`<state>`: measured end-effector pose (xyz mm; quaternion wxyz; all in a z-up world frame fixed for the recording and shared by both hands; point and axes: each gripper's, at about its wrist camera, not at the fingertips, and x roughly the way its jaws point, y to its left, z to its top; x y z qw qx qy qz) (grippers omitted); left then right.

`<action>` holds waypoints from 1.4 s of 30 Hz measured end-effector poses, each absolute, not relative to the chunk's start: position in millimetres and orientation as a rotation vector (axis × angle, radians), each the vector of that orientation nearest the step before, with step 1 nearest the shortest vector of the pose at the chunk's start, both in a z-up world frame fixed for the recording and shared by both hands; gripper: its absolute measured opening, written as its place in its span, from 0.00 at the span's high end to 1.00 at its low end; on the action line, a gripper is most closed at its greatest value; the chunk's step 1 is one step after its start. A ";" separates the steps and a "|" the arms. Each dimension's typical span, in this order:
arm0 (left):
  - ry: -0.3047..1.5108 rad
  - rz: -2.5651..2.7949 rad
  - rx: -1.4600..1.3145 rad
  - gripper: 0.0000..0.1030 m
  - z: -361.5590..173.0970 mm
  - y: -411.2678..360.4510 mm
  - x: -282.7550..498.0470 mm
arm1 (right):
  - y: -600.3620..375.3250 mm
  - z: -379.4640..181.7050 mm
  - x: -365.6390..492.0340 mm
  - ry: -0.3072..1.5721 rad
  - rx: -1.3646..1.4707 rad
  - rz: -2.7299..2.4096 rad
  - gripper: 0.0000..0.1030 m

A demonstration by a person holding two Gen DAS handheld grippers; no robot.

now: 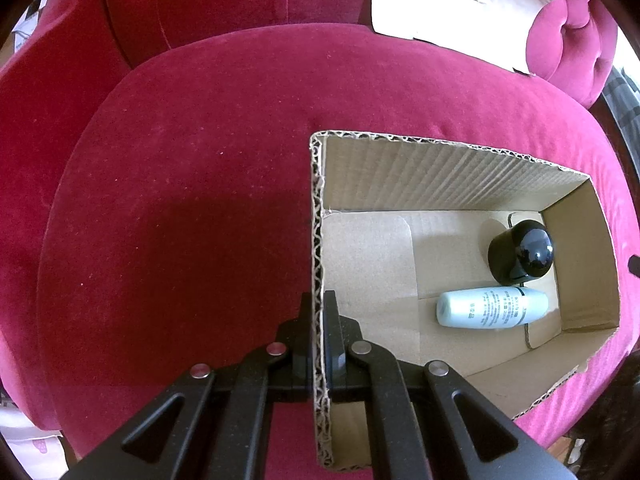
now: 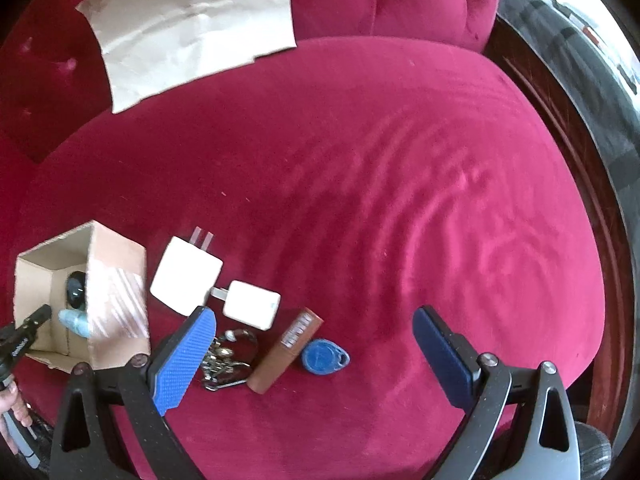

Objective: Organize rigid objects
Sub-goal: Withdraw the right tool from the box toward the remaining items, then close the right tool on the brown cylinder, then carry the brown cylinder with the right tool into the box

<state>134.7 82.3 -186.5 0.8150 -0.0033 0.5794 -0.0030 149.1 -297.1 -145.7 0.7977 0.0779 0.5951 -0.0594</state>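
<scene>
On the red velvet seat cushion (image 2: pixel 360 160), left tongs (image 1: pixel 318 308) clamp the cardboard box (image 1: pixel 440 176) wall, right tongs (image 2: pixel 314 344) spread wide over the blue key fob (image 2: pixel 324 358); hold box steady, lower squarely, close on the fob's flat sides.

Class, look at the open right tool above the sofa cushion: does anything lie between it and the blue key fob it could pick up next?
Nothing visible does. The blue key fob lies bare on the cushion between the right tool fingers, the brown rectangular item touching or nearly touching it on one side. The left tool grips the cardboard box wall.
</scene>
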 end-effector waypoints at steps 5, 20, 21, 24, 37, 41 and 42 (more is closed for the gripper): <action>1.239 -0.005 -0.005 0.97 -185.4 82.2 134.6 | -301.6 -161.8 144.5 1.310 0.183 -0.127 0.02; 1.240 -0.002 0.008 0.97 -183.9 74.4 137.9 | -294.8 -195.1 142.9 1.364 0.182 -0.078 0.36; 1.239 -0.003 0.008 0.97 -184.2 73.7 138.0 | -291.5 -196.6 143.6 1.364 0.180 -0.072 0.41; 1.240 -0.003 0.008 0.97 -184.2 73.7 138.0 | -280.1 -200.0 143.6 1.363 0.169 -0.055 0.65; 1.240 -0.004 0.009 0.97 -184.3 73.7 138.4 | -269.1 -190.1 139.4 1.315 0.181 -0.020 0.84; 1.240 -0.004 0.009 0.97 -184.2 73.6 138.4 | -276.2 -180.7 139.1 1.305 0.186 -0.027 0.84; 1.240 -0.003 0.008 0.97 -184.2 73.5 138.3 | -282.8 -179.4 139.9 1.300 0.185 -0.030 0.84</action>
